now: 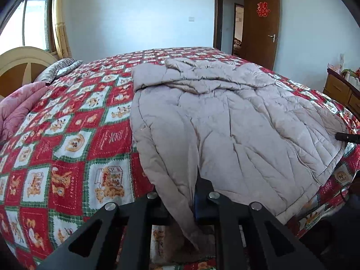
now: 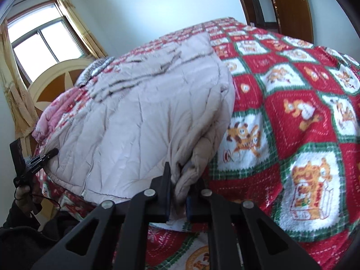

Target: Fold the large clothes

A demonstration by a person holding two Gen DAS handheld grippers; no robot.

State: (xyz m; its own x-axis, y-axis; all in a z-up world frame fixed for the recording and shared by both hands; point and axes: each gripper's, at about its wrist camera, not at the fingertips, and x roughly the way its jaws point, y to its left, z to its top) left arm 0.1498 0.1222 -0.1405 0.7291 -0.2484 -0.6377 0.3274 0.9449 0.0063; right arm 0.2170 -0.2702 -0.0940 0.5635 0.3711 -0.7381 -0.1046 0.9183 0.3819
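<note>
A beige quilted down jacket (image 1: 225, 121) lies spread on the bed (image 1: 74, 135), over a red, white and green cartoon-print blanket, its hem toward the near edge and its collar and hood end away toward the far side. The sleeves look already turned in across the upper body, where folded layers bunch up, so the side folds appear done, though the fabric there is rumpled and I cannot tell how neatly.

The left gripper (image 1: 180, 202) has its fingers closed narrowly on the left corner of the hem, a tongue of fabric hanging down between them. The right gripper (image 2: 178, 186) likewise pinches the bunched right hem corner, fingers narrow with cloth squeezed between them.

Judging from this, the task is roughly midway: both lower corners are gripped but the hem is not yet lifted over. What remains is carrying the bottom up toward the collar, perhaps once more again, and flattening the bundle.
</note>
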